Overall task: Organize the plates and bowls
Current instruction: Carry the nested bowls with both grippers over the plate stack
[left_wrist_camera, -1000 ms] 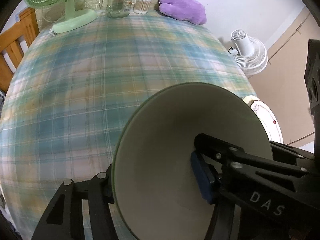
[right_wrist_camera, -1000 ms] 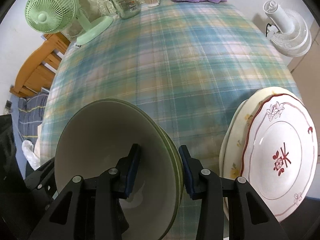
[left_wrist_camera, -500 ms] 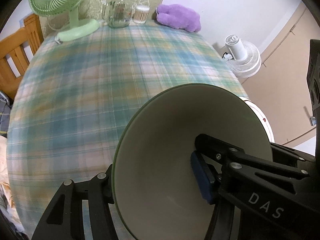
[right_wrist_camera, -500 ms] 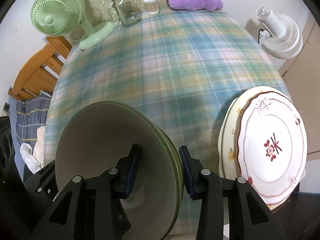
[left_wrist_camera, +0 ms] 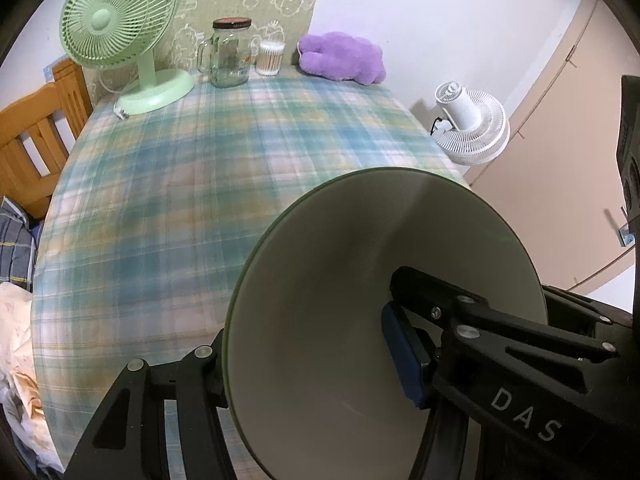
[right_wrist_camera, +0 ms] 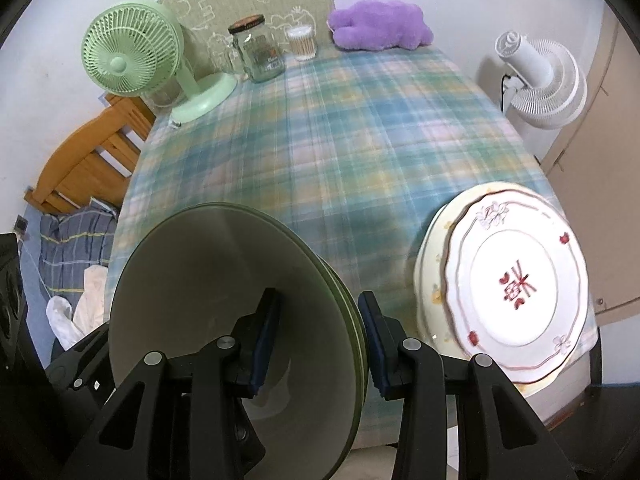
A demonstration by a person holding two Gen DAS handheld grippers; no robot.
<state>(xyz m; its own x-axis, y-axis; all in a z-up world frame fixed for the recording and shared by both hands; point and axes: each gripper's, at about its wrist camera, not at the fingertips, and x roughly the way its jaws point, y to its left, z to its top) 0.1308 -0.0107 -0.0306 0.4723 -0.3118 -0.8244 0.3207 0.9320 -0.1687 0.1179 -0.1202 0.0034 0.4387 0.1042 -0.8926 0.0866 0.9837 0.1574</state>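
Both hand-held grippers, left and right, clamped on opposite rims of nested green bowls above the plaid counter; uneven lifting could slide bowls apart or clip the stacked plates beside.

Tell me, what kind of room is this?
Probably a room in someone's home, maybe a bedroom: a plaid-covered table, a green desk fan, a purple plush toy and a wooden bed frame.
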